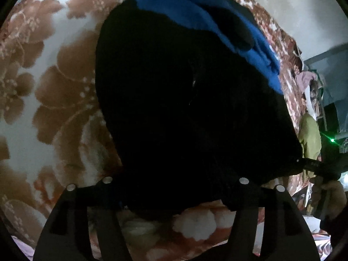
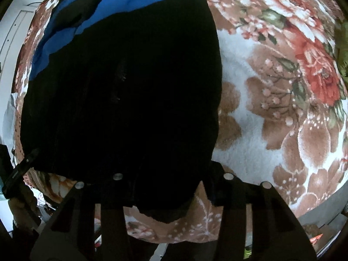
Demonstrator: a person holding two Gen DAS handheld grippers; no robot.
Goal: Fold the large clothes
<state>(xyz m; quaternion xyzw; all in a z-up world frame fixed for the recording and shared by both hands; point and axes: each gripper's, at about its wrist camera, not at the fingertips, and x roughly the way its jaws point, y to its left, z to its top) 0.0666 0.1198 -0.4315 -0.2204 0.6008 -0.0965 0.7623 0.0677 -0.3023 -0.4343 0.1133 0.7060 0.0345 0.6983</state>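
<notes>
A large black garment [image 1: 184, 108] with a blue part [image 1: 217, 21] at its far end lies spread on a floral blanket [image 1: 54, 97]. In the left wrist view my left gripper [image 1: 174, 182] straddles the garment's near edge, and dark cloth fills the whole gap between its fingers. In the right wrist view the same black garment [image 2: 119, 97] and blue part [image 2: 97, 4] lie below my right gripper [image 2: 171, 176]. A lobe of the near edge sits between its fingers, touching the left one, while a sliver of blanket shows beside the right finger [image 2: 219, 187].
The blanket [image 2: 282, 108], brown and white with red flowers, stretches wide on both sides. A person's hand [image 1: 326, 195] holds the other gripper at the right of the left wrist view. Piled clothes [image 1: 308, 134] and a pale wall [image 1: 304, 10] lie beyond the bed's edge.
</notes>
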